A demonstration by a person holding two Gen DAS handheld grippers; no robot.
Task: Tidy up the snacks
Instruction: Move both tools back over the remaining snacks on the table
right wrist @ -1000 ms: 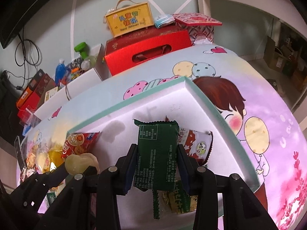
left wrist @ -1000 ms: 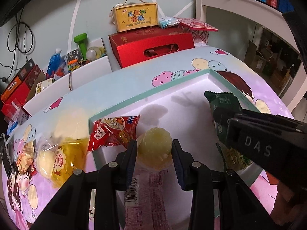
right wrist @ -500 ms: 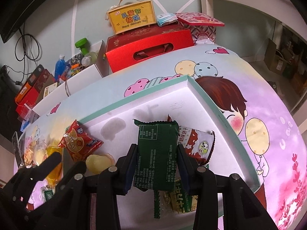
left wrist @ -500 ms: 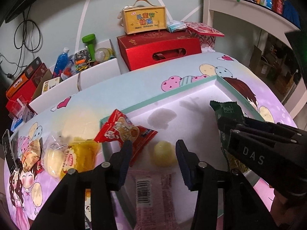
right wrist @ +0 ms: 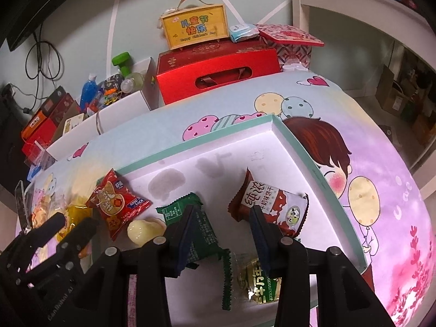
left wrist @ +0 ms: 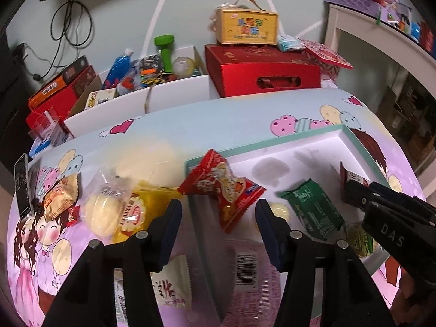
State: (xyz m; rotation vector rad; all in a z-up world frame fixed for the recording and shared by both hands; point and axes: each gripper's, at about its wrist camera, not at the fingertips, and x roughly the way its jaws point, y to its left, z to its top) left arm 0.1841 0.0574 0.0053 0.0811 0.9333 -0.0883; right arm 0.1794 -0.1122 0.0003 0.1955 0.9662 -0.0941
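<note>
A white box with a teal rim (right wrist: 313, 160) lies on the cartoon tablecloth. Inside it are a green packet (right wrist: 201, 234), a brown-and-white biscuit packet (right wrist: 272, 204), a pale yellow round cake (right wrist: 144, 230) and a green-gold packet (right wrist: 259, 280). A red snack packet (left wrist: 226, 190) rests across the box's left rim (left wrist: 190, 163). My left gripper (left wrist: 218, 212) is open above that rim, holding nothing. My right gripper (right wrist: 223, 212) is open too, over the green packet (left wrist: 313, 209), which lies tilted and free. A pink packet (left wrist: 245, 272) shows beneath my left gripper.
Loose snacks sit left of the box: a wrapped yellow cake (left wrist: 103, 212), a yellow packet (left wrist: 133, 212) and an orange packet (left wrist: 58, 199). A red gift box (left wrist: 261, 70), a yellow case (left wrist: 246, 28) and a white carton (left wrist: 136, 100) line the back. A phone (left wrist: 21, 188) stands far left.
My left gripper opened, let the yellow cake drop into the box and pulled back to the left. My right gripper opened and released the green packet, which now lies tilted in the box.
</note>
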